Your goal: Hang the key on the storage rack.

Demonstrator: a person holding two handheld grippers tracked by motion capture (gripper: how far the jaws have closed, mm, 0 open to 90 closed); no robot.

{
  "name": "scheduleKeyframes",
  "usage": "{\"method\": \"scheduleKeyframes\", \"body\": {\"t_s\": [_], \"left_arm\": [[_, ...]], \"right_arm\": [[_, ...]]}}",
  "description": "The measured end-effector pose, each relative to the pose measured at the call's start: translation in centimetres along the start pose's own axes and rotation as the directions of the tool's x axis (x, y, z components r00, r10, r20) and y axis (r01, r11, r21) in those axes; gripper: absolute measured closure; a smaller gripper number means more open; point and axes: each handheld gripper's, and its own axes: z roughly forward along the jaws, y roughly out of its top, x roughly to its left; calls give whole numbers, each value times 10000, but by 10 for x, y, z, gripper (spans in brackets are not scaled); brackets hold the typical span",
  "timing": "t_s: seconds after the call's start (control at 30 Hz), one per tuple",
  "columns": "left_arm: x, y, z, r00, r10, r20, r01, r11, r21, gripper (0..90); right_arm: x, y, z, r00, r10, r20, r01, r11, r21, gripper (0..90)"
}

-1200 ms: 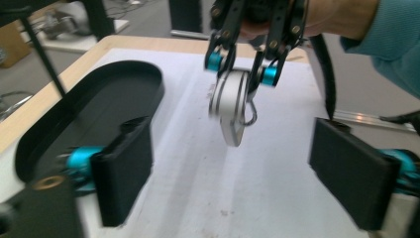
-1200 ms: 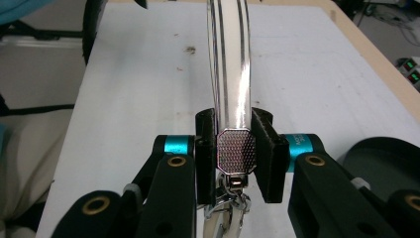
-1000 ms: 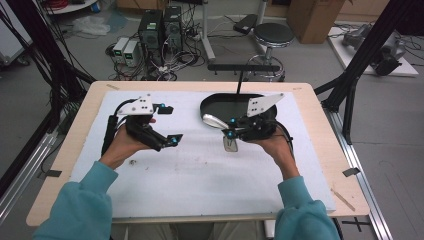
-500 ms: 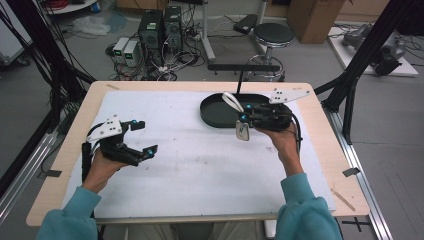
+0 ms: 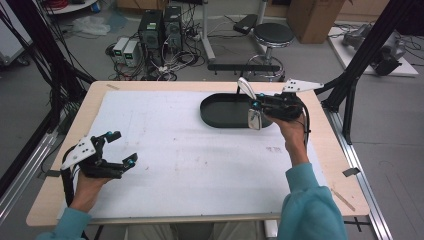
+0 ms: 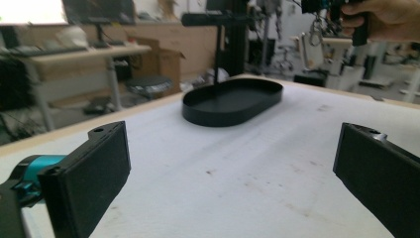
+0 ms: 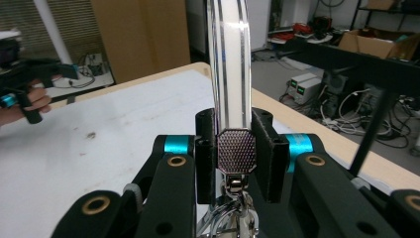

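- Grippers number two: the left hand-held gripper (image 5: 121,148) is sitting at the lower left of the high view with its jaws spread wide and nothing between them, while the right hand-held gripper (image 5: 255,107) is hanging at the upper right, clamped tight on a shiny metal tool (image 5: 246,89).
- One black oval tray (image 5: 220,117) is lying on the white surface (image 5: 190,160), right of centre; the tool is being held above the tray's right end, with one pale tag (image 5: 254,119) dangling beneath it.
- The right gripper view is showing the tool's textured end (image 7: 236,150) pinched between the pads and a ring below it, details too small in the high view.
- The left gripper view is showing the tray (image 6: 233,101) well ahead of the open jaws.
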Motion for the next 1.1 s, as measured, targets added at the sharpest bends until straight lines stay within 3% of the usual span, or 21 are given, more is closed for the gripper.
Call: {"method": "scheduleKeyframes", "body": {"t_s": [0.07,0.2,0.33,0.63,0.83,1.1], "left_arm": [[0,-8,-6,9998,-148,-158,145,9998,-168,17],[-1,-20,-13,9993,0,-363,-2,10000,-50,17],[-2,-28,-15,9987,-123,-502,118,9999,-95,17],[-1,-34,-15,9979,-121,-643,120,9999,-18,17],[-3,-37,-17,9965,-15,-839,-25,9989,-471,17],[-4,-37,-16,9960,8,-895,-46,9991,-424,17]], "right_arm": [[-6,2,0,9999,25,114,-25,10000,-36,743],[-15,5,0,9996,81,276,-79,9999,-73,743],[-25,7,1,9991,101,404,-106,9998,137,743],[-44,9,2,9971,444,616,-468,9982,379,743],[-54,4,5,9952,644,739,-678,9967,445,743],[-63,-3,14,9916,838,988,-897,9943,573,743]]}}
